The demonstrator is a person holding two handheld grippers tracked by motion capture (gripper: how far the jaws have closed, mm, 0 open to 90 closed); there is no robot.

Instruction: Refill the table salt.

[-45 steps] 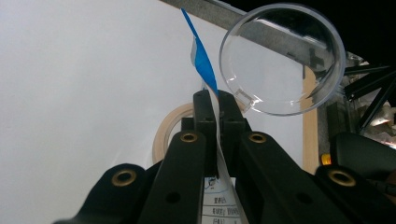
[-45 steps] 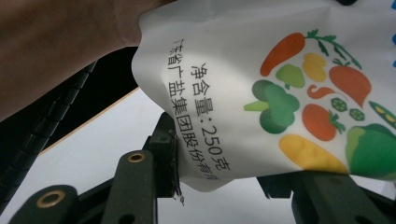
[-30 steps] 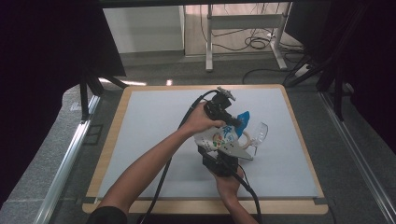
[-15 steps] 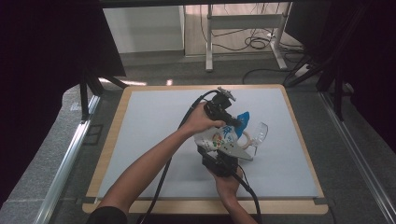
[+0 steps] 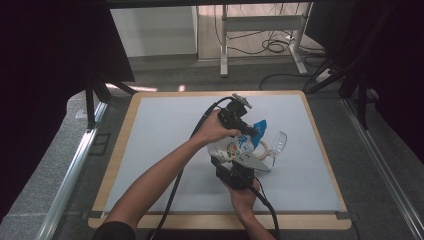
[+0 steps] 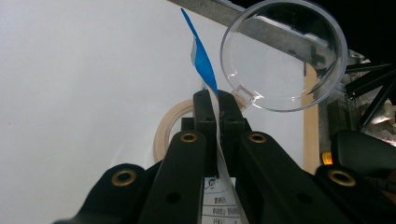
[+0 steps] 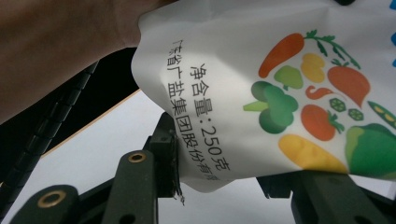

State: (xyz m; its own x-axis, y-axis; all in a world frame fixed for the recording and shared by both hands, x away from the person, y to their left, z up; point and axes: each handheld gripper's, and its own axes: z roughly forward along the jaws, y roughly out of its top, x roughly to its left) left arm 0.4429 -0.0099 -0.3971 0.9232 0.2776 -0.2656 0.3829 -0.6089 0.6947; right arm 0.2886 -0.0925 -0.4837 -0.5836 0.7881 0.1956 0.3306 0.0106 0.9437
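Note:
A white bag (image 5: 233,148) printed with vegetables (image 7: 299,107) and Chinese text hangs between both grippers over the middle of the table. Its top edge is blue (image 6: 202,59). My left gripper (image 6: 215,100) is shut on that thin top edge, reaching in from the upper left in the high view (image 5: 251,131). My right gripper (image 7: 219,179) sits under the bag, its jaws pressing either side of the bag's lower corner; in the high view it comes up from the near edge (image 5: 239,161). A person's forearm (image 7: 56,51) crosses above.
A clear round plastic lid (image 6: 284,52) stands just right of the bag (image 5: 278,142). A beige tape ring (image 6: 169,125) lies on the white mat (image 5: 160,130) beneath the bag. The mat has a wooden border (image 5: 220,220). Cables trail back from both grippers.

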